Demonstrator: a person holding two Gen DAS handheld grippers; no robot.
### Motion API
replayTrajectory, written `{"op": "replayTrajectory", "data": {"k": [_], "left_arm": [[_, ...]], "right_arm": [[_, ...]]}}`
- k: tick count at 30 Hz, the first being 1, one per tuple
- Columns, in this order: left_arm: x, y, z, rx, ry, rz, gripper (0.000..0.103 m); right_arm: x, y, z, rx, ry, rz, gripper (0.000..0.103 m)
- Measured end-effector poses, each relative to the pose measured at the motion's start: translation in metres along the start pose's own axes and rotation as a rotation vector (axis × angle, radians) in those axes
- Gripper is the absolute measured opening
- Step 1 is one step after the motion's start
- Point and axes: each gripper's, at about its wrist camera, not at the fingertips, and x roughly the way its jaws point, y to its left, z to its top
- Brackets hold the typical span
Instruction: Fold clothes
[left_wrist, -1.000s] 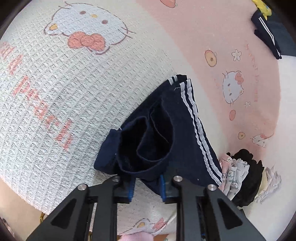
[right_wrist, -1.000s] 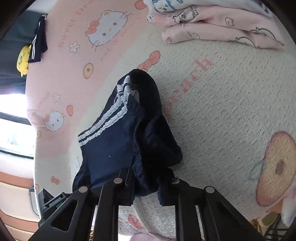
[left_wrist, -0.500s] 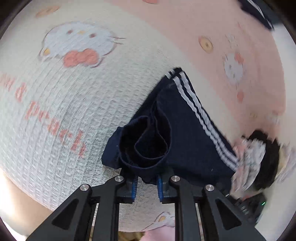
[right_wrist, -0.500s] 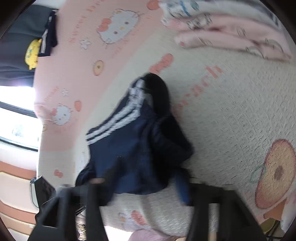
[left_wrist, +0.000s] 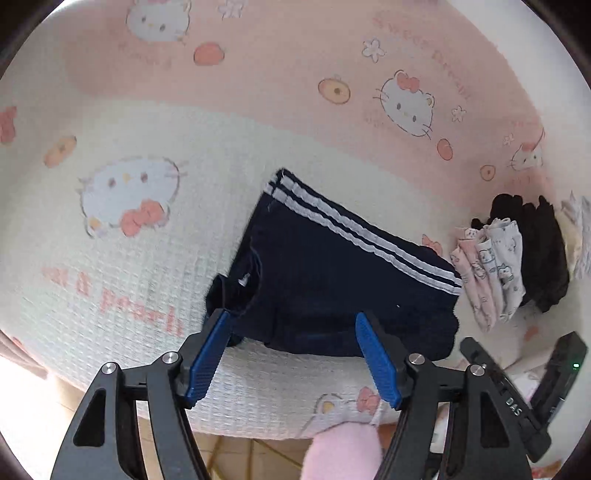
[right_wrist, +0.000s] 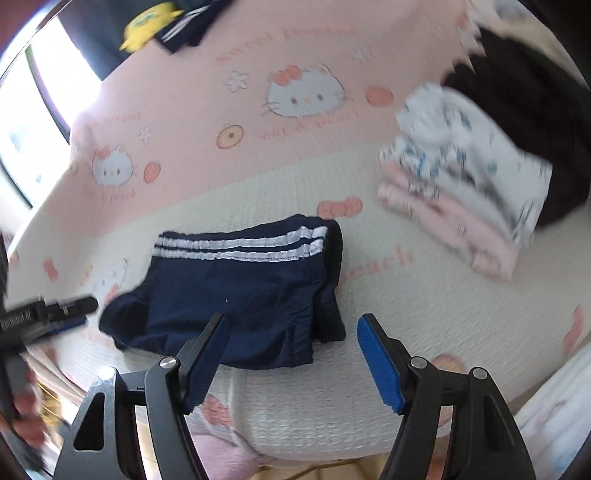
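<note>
My left tongs (left_wrist: 291, 328) stand wide apart with nothing pressed between the blue pads (left_wrist: 207, 363); their jaws have just been opening, and the navy shorts (left_wrist: 332, 280) lie below and beyond them on the blanket (left_wrist: 147, 236), free of the grip. My right tongs (right_wrist: 293, 332) are spread just as wide, also just opened, and hold nothing either; the shorts (right_wrist: 236, 291) rest flat under their tips, apart from both pads.

I see the shorts folded into a compact block, two white stripes (right_wrist: 240, 243) running along one edge, lying on the cream waffle part of the cartoon-cat blanket, near the band where it turns pink. The bed edge is close below the shorts in both views.

From the left view the right tongs (left_wrist: 517, 398) show at the lower right, just beside the shorts. A stack of folded clothes (right_wrist: 461, 192), pink and white prints with a black piece (right_wrist: 524, 122) behind, sits well apart to the right of the shorts. The right view is blurred there
</note>
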Motion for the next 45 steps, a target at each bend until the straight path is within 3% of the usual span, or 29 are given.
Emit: {"op": "replayTrajectory", "data": {"k": [6, 11, 14, 17, 20, 24, 30, 34, 38, 42, 45], "left_arm": [[0.002, -0.018, 0.004, 0.155, 0.016, 0.103, 0.068], [0.002, -0.030, -0.004, 0.343, -0.005, 0.266, 0.068], [0.001, -0.044, -0.016, 0.557, -0.047, 0.377, 0.068], [0.006, -0.061, -0.040, 0.835, -0.113, 0.555, 0.068], [0.010, -0.069, -0.064, 1.060, -0.212, 0.681, 0.068], [0.023, -0.071, -0.082, 1.231, -0.249, 0.759, 0.068], [0.037, -0.075, -0.085, 1.319, -0.273, 0.822, 0.068], [0.044, -0.077, -0.095, 1.451, -0.335, 0.877, 0.068], [0.051, -0.073, -0.107, 1.562, -0.360, 0.912, 0.068], [0.056, -0.067, -0.116, 1.642, -0.362, 0.944, 0.068], [0.058, -0.065, -0.120, 1.688, -0.371, 0.969, 0.069]], "right_arm": [[0.001, 0.017, -0.006, -0.150, 0.008, -0.075, 0.071], [-0.002, 0.039, -0.010, -0.331, -0.037, -0.165, 0.071], [-0.004, 0.049, -0.012, -0.425, -0.059, -0.199, 0.071], [-0.005, 0.057, -0.015, -0.494, -0.066, -0.220, 0.071], [0.000, 0.056, -0.014, -0.482, -0.029, -0.233, 0.071], [0.005, 0.055, -0.013, -0.510, 0.001, -0.249, 0.071], [0.009, 0.052, -0.010, -0.551, 0.022, -0.270, 0.071], [0.019, 0.067, -0.024, -0.768, -0.006, -0.438, 0.071], [0.034, 0.088, -0.053, -1.109, -0.033, -0.575, 0.071], [0.035, 0.094, -0.065, -1.283, -0.032, -0.573, 0.071], [0.028, 0.093, -0.059, -1.294, -0.019, -0.531, 0.071]]}}
